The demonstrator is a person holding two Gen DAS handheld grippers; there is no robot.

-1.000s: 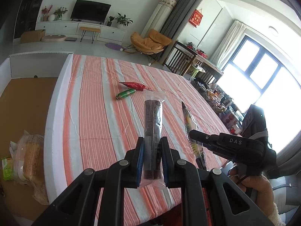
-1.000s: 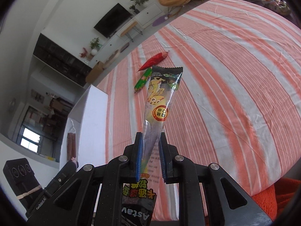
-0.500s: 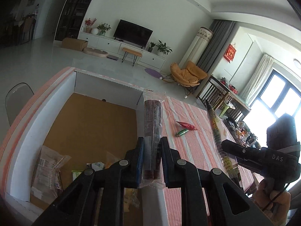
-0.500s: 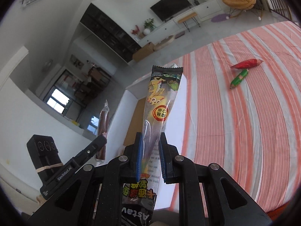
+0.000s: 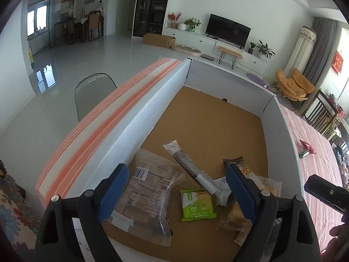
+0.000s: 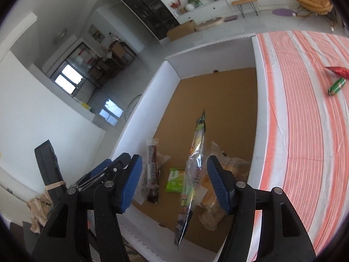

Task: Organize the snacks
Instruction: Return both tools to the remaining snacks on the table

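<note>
A white box with a brown floor holds several snacks. My left gripper is open above its near end; the dark stick snack lies loose on the box floor below, also in the right wrist view. My right gripper is open over the box; the long shiny snack tube is in mid-air between its spread fingers, edge-on, touching neither. A red snack and a green snack lie on the striped tablecloth.
In the box lie a clear pack of brown biscuits, a green packet and a bread pack. A grey chair stands left of the table. The right gripper's tip shows at right.
Both grippers swung from the table over the box and opened. The dark stick snack dropped onto the box floor. The shiny tube left the right gripper's grip and is falling.
</note>
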